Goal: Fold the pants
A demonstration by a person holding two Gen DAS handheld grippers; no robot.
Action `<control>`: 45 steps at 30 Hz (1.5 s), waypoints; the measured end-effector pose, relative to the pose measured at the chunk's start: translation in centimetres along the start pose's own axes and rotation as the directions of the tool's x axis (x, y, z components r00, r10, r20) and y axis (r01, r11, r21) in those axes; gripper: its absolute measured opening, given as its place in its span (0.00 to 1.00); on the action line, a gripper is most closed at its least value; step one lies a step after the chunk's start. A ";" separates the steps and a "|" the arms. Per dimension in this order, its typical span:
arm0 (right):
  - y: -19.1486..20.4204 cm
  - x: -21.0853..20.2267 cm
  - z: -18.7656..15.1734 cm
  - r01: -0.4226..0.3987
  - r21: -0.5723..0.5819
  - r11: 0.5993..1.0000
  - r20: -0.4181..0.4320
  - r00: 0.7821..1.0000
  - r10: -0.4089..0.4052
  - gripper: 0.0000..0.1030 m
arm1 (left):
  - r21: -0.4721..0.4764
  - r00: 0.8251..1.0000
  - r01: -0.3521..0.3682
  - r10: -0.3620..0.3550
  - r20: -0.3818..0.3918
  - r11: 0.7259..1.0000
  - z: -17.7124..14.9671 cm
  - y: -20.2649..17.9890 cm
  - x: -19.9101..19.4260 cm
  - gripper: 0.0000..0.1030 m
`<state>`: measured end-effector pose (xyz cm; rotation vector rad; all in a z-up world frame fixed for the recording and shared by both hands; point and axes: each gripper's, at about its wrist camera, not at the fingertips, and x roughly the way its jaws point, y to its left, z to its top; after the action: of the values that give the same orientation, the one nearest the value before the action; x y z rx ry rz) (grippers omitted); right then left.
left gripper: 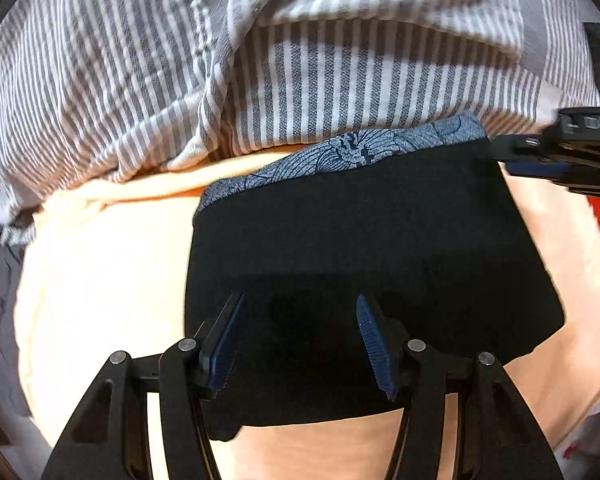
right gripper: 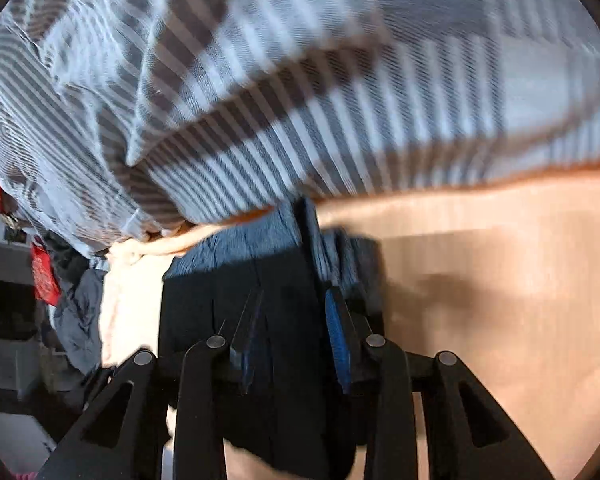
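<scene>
Grippers spread over pants

A pale peach surface fills the lower view. Striped grey-and-white fabric hangs behind it. Red cloth shows at the left.

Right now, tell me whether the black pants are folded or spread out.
Folded. The black pants lie as a compact block on the peach surface, with a patterned blue inner layer showing along the far edge.
</scene>
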<state>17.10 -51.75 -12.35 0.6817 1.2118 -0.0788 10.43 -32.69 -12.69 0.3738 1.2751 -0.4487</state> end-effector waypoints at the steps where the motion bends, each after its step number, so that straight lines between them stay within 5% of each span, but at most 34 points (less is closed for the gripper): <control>1: -0.1 0.2 0.3 0.001 -0.007 1.000 0.001 1.000 -0.001 0.33 | -0.018 1.000 0.019 -0.019 -0.004 1.000 0.0 -0.1 0.0 0.56; 6: 0.8 1.5 2.1 0.006 -0.050 0.999 0.002 1.000 -0.006 0.32 | -0.090 0.994 0.099 -0.102 -0.025 0.991 1.7 -0.2 0.9 0.56; 10: 1.1 2.1 2.4 0.016 -0.079 0.997 -0.036 0.999 -0.019 0.07 | -0.142 0.987 0.140 -0.149 -0.057 0.980 2.1 -0.6 1.9 0.56; 17: 2.5 0.6 1.2 0.040 -0.144 0.989 -0.032 0.998 -0.045 0.06 | -0.076 0.978 0.183 -0.189 -0.086 0.980 1.1 -3.6 2.4 0.56; 24: 0.4 2.2 0.1 0.171 -0.168 0.971 -0.046 0.982 -0.181 0.07 | -0.007 0.985 0.160 -0.160 -0.068 0.987 -0.6 -6.6 3.0 0.62; 33: -2.1 0.3 -0.3 0.192 -0.061 0.979 -0.046 0.980 -0.195 0.11 | -0.033 0.981 0.174 -0.176 -0.083 0.984 -0.3 -6.0 3.5 0.62; 45: -1.6 -1.5 -7.1 0.059 0.044 0.997 -0.117 0.992 -0.053 0.11 | -0.074 0.976 0.175 -0.183 -0.115 0.982 0.6 -4.2 3.5 0.62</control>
<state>10.00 -49.74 -13.03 0.7011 1.3447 -0.1164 9.52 -36.92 -15.98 0.2356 1.4446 -0.5436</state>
